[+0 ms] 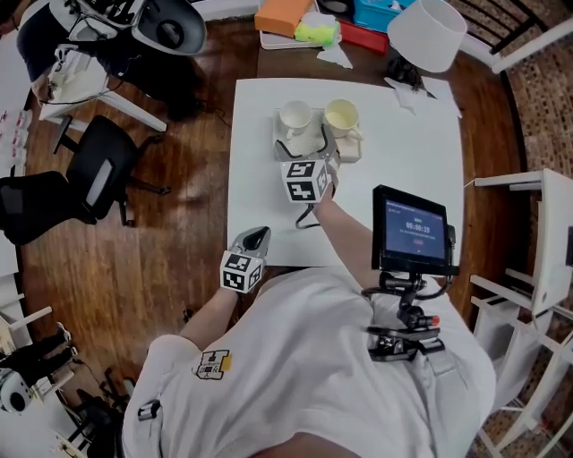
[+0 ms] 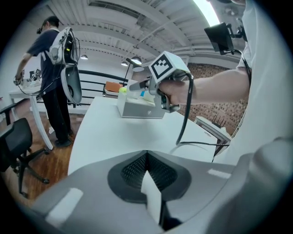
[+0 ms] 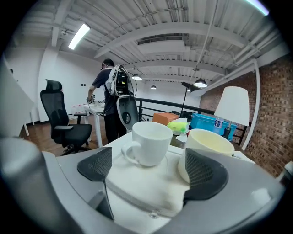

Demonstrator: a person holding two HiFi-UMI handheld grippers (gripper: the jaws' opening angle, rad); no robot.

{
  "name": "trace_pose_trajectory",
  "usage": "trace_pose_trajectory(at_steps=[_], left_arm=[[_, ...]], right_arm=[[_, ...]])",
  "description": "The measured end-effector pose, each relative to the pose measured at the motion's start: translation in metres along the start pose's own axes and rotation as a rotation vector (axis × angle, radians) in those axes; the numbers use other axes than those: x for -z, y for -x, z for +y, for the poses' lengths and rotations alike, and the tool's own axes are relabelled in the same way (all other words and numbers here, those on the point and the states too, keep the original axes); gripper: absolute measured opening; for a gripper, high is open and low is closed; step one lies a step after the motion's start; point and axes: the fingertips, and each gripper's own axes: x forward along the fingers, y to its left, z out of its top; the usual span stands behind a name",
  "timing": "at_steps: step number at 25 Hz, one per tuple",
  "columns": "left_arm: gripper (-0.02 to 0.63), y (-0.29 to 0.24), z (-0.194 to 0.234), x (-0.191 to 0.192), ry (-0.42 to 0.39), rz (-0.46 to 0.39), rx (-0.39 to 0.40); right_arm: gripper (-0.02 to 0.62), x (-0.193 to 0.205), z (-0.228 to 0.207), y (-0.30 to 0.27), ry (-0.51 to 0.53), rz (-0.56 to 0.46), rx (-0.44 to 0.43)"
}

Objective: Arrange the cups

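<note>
- Right now we see two cups standing upright side by side on a low white box (image 1: 352, 152) at the far middle of the white table (image 1: 421, 179); the white cup (image 1: 295, 117) is on the left and the cream cup (image 1: 341, 116) on the right, just beside each other with a small gap between them
- our right gripper (image 1: 309, 150) reaches over the near edge of the box, just in front of the cups; its jaws stand wide apart and clamp nothing
- in the right gripper view the dark pads (image 3: 97, 163) frame the top of the box; the white cup sits just beyond the gap between them, its handle turned to the left; the cream cup stands behind the right pad, and we cannot tell whether that pad touches it
- our left gripper (image 1: 260, 234) hangs over the near left corner of the table, well apart from the cups and the box; in the left gripper view its jaws are together with nothing held between them
- a black cable (image 1: 309, 219) runs from the right gripper across the table toward us
- a small screen (image 1: 410, 230) is mounted in front of our chest, above the table's near right part
- beyond the table's far edge we see a white lamp (image 1: 427, 33) and an orange box (image 1: 282, 15)
- a black office chair (image 1: 98, 179) stands on the wooden floor to the left
- in both gripper views a person (image 3: 110, 91) wearing a backpack stands at another table in the background
</note>
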Motion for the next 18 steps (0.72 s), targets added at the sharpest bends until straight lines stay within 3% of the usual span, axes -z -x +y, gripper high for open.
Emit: trace_pose_trajectory(at_steps=[5,9,18], left_arm=[[-0.005,-0.014,-0.024,-0.004,-0.036,0.014,0.029],[-0.005,-0.028,-0.053,-0.004,-0.074,0.025,0.057],[-0.005,-0.056,-0.135,-0.003,-0.152,0.053,0.096]], right_arm=[[0.469,0.030,-0.009,0.051,0.084,-0.022,-0.099],[0.350,0.066,-0.031,0.093,0.133,0.000,-0.174],[0.212,0.159,-0.110,0.184,0.150,0.079,-0.163]])
